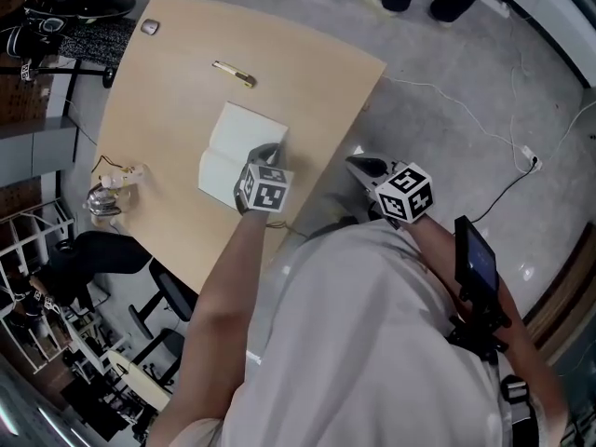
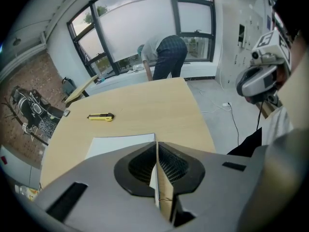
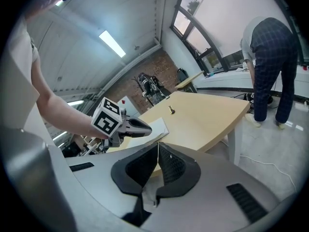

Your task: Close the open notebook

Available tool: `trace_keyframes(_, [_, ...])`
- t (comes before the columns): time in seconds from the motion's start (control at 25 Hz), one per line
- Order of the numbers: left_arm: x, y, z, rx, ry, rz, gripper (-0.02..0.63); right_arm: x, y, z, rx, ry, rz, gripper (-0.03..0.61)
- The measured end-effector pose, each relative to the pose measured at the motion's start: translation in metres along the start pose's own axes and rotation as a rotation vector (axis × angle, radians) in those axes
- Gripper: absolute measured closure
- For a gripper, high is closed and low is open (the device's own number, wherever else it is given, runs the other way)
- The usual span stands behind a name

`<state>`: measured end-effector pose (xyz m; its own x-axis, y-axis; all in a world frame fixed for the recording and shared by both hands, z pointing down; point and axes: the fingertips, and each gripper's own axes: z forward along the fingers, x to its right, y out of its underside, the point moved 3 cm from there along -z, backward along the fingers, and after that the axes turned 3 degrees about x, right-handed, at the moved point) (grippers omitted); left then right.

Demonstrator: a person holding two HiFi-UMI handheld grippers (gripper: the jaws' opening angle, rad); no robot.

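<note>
The open notebook (image 1: 231,152) is seen lying flat near the middle of the head view, on the light wooden table (image 1: 177,91). Its white pages are turned up and its right-hand edge lies close to the table's right rim. The left claw (image 1: 269,149) is held over that right-hand edge and is pointed steeply down. In the left gripper view its jaws are shown pressed together along a thin line, with a sliver of white page and a strip of bare table visible beneath them. Nothing is plainly seen between the pads, and whether the page is touched cannot be told. In the right gripper view the tip of the left claw is seen just above the near corner of the notebook.

The right claw (image 1: 357,163) is held off the table, right of centre in the head view, above the grey floor (image 1: 447,110). In the right gripper view its jaws are shown closed on each other, and nothing is gripped.

A yellow utility knife (image 1: 234,73) is laid on the table above the notebook in the head view, well apart from it. A small grey object (image 1: 150,27) is seen at the table's upper left corner. Beyond the far end of the table, a person (image 2: 166,57) bent forward is seen before the large windows (image 2: 140,23).
</note>
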<state>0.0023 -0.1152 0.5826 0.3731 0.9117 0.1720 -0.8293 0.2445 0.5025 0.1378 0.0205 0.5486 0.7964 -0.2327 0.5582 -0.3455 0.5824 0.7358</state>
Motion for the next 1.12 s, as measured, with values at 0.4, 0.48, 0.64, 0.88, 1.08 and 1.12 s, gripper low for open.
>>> trace_keyframes(0.4, [-0.014, -0.010, 0.030, -0.083, 0.017, 0.115, 0.515, 0.012, 0.009, -0.016, 0.042, 0.072, 0.064, 0.561])
trace_keyframes(0.48, [-0.015, -0.010, 0.036, -0.107, 0.028, 0.130, 0.515, 0.016, 0.015, -0.021, 0.043, 0.093, 0.085, 0.561])
trace_keyframes(0.64, [-0.015, -0.004, 0.047, -0.153, 0.047, 0.151, 0.515, 0.017, 0.019, -0.026, 0.052, 0.112, 0.102, 0.561])
trace_keyframes(0.88, [-0.014, -0.002, 0.058, -0.193, 0.057, 0.183, 0.512, 0.020, 0.019, -0.028, 0.064, 0.133, 0.117, 0.561])
trace_keyframes(1.08, [-0.009, 0.001, 0.060, -0.206, 0.074, 0.196, 0.512, 0.019, 0.021, -0.029, 0.067, 0.135, 0.121, 0.561])
trace_keyframes(1.12, [-0.008, 0.001, 0.061, -0.207, 0.080, 0.196, 0.517, 0.020, 0.022, -0.029, 0.066, 0.135, 0.121, 0.561])
